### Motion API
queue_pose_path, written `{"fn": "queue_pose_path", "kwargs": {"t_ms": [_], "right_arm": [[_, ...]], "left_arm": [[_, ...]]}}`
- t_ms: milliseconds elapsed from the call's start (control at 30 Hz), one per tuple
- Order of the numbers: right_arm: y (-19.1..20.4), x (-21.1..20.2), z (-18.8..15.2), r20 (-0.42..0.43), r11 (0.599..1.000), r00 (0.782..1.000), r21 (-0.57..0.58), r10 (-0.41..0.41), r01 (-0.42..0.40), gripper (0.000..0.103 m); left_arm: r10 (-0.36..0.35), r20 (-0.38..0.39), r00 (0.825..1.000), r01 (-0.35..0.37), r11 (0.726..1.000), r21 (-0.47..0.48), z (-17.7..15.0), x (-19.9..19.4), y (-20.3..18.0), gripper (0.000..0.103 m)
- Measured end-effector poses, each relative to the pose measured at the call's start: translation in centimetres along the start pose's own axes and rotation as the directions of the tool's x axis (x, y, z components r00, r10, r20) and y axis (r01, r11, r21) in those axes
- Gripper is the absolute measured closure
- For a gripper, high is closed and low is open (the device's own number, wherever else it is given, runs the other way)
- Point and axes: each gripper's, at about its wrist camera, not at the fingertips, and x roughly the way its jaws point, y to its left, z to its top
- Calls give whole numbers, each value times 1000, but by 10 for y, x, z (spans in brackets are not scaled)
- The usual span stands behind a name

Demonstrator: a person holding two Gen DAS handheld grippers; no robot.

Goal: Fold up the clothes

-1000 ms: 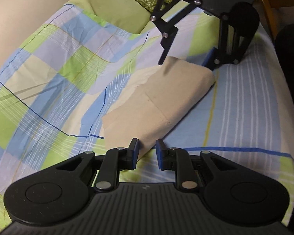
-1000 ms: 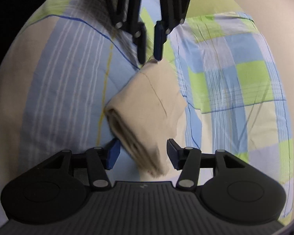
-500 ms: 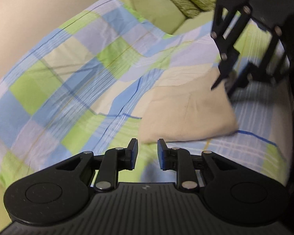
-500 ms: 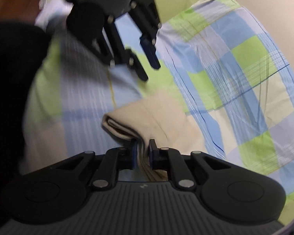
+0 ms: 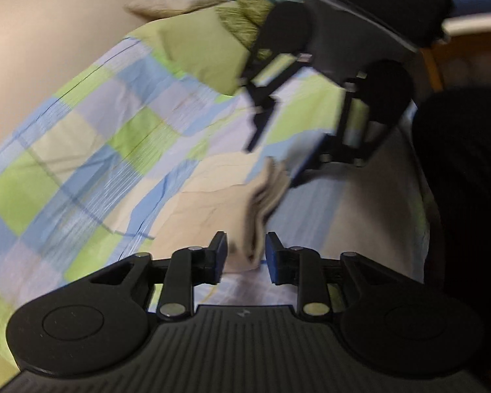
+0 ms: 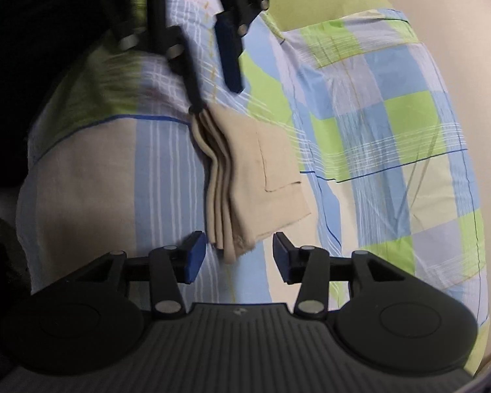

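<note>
A folded beige cloth (image 6: 245, 170) lies on the checked bedsheet (image 6: 392, 131), its layered edges facing left in the right wrist view. It also shows in the left wrist view (image 5: 219, 196). My right gripper (image 6: 239, 252) is open, its fingers on either side of the cloth's near corner, not closed on it. My left gripper (image 5: 246, 251) is open with the cloth's near end between its blue pads. Each gripper appears at the far end of the cloth in the other's view: the right gripper (image 5: 278, 160) and the left gripper (image 6: 212, 75).
The bedsheet (image 5: 81, 150) covers a bed with green pillows (image 5: 199, 46) at its head. A beige wall (image 5: 32, 32) runs along one side. A dark shape (image 5: 468, 196) sits at the bed's other edge.
My right gripper has opened and let go of the cloth's corner. My left gripper has moved up to the cloth's other end, so its edge now sits between the open fingers. The cloth now lies flatter.
</note>
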Motion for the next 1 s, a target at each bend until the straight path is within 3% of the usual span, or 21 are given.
{"fn": "queue_pose_path", "kwargs": {"t_ms": [100,367,433,500,533,600,1000], "right_arm": [[1,9,6,18,1000,1000,-24,12,-11,63],[-2,24,11,74,999,997,-38,18,-15,64],[-2,28,8,87,999,996,-32,10,-8,72],[-4,30,4,72,1000,997,1,23,-23,90],[-5,30,2,65,999,997,18,30,-31,94],[-3,28,1,50,999,998,29,35,-37,95],[-4,-15,45,86,975,992,192,93,-108,94]], "left_arm": [[5,-8,1000,-5,999,34,1,-1,-7,58],[117,-62,991,-112,990,82,1,19,-13,56],[136,-70,988,-127,985,115,3,25,-16,56],[152,-77,985,-137,974,179,4,31,-21,58],[154,-80,985,-135,971,197,4,33,-22,59],[142,-86,986,-122,970,213,4,32,-23,72],[134,-138,981,-119,987,107,-20,-14,-8,72]]}}
